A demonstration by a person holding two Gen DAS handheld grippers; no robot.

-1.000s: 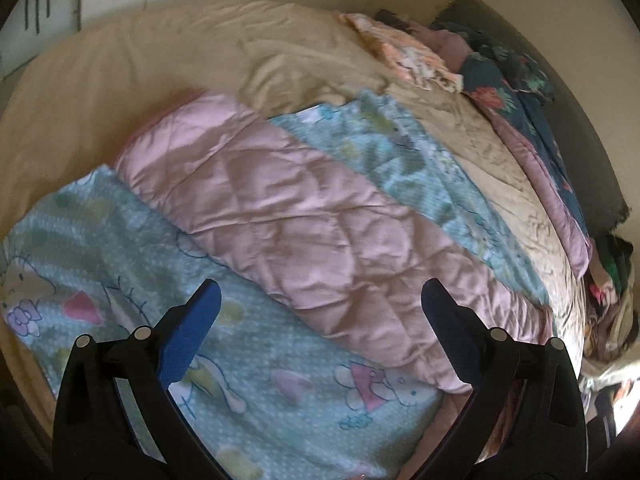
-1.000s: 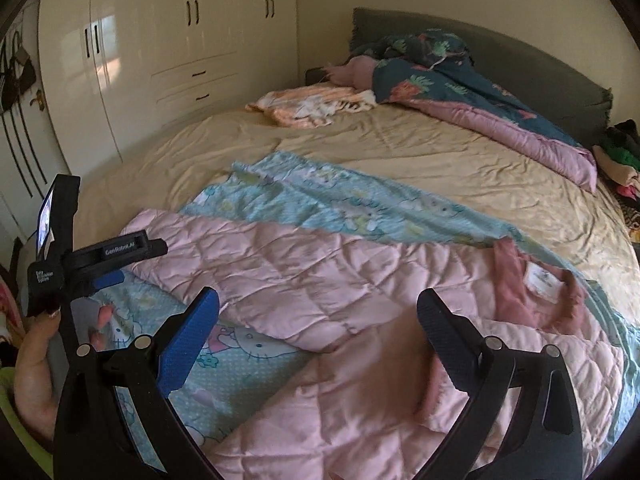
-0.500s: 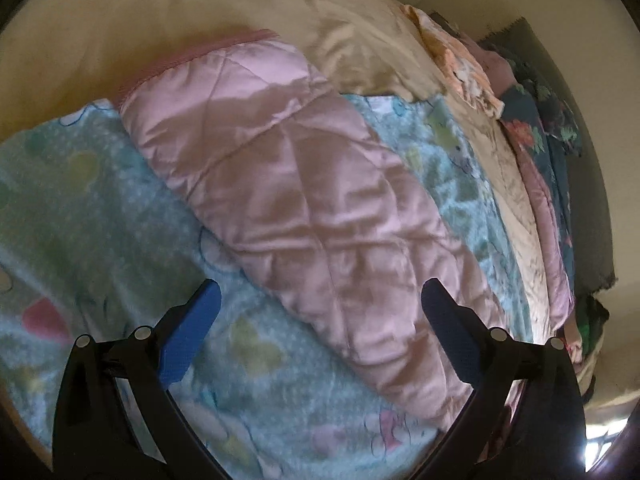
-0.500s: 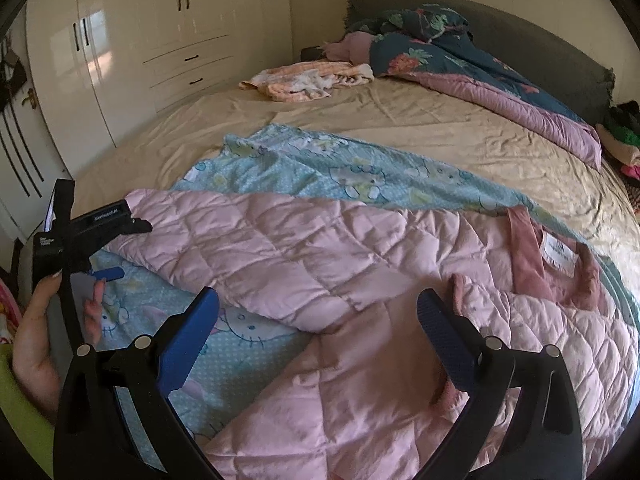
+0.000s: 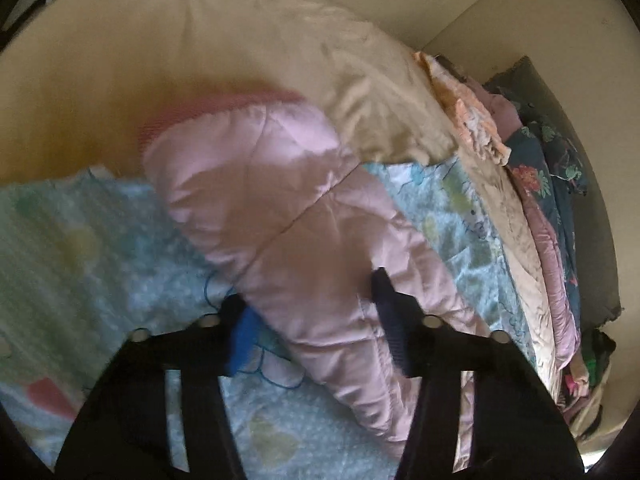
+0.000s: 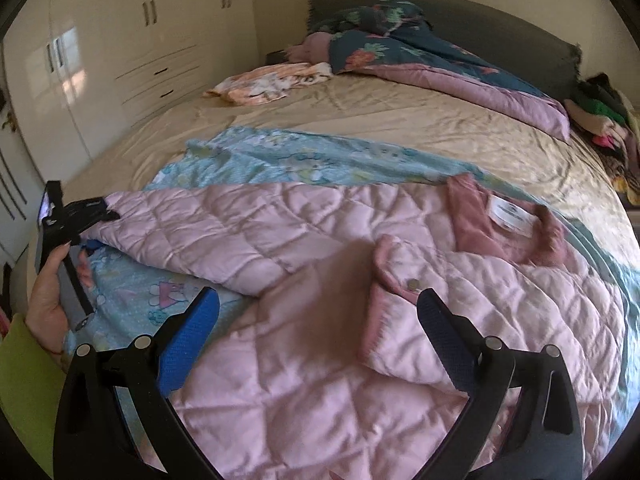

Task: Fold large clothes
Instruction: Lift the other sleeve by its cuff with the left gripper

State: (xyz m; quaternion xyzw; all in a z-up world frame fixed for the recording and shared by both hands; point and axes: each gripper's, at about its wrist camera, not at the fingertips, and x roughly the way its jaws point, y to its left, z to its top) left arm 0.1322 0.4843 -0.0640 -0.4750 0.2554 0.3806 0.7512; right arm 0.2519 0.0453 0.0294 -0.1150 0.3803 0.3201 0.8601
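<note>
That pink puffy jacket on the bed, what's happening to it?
A person is folding it, with a gripper in each hand. The pink quilted jacket lies spread on a blue cartoon blanket on the bed. The left gripper is down at the jacket's sleeve, its fingers on either side of the sleeve but not yet shut. The right gripper hovers open over the jacket's front.

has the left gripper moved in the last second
Yes. In the right wrist view the left gripper has gone forward onto the pink quilted jacket's sleeve, away from the near bed edge. Its own view shows the jaws narrowed around that sleeve.
</note>
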